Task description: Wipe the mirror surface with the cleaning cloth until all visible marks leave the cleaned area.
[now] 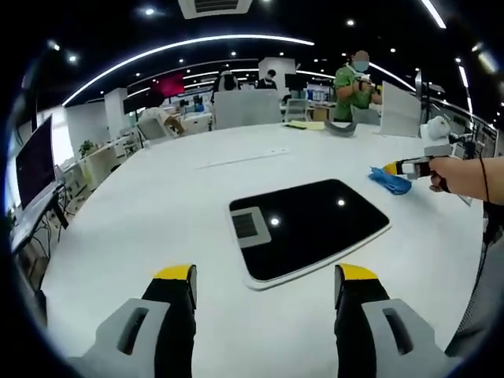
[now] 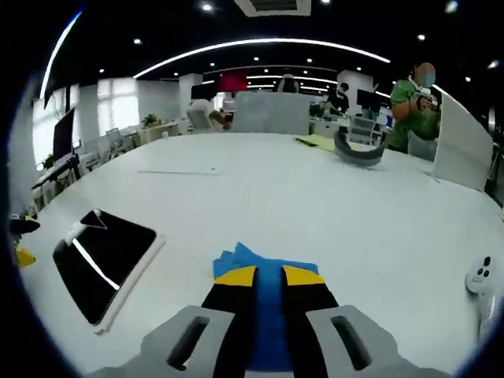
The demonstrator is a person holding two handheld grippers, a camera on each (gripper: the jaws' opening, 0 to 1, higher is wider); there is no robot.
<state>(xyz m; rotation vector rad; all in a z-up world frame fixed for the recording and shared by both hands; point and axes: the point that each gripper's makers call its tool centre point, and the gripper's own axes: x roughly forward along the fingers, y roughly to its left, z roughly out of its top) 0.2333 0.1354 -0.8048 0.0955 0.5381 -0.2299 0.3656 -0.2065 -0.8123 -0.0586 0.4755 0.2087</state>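
A dark rectangular mirror (image 1: pixel 311 226) with a white rim lies flat on the white table (image 1: pixel 157 205), reflecting ceiling lights, just beyond my left gripper (image 1: pixel 266 274), which is open and holds nothing. My right gripper (image 2: pixel 268 275) is shut on a blue cleaning cloth (image 2: pixel 268 293), which hangs between its fingers just above the table. In the left gripper view the right gripper (image 1: pixel 396 168) comes in from the right with the blue cloth (image 1: pixel 390 181), off the mirror's far right corner. In the right gripper view the mirror (image 2: pixel 98 260) lies at the lower left, apart from the cloth.
A white device (image 2: pixel 479 277) sits at the right on the table. A grey curved object (image 2: pixel 359 152) and yellow papers (image 2: pixel 316 141) lie at the far edge. A person in green (image 1: pixel 354 85) stands behind the table. A white upright panel (image 2: pixel 461 146) stands at the far right.
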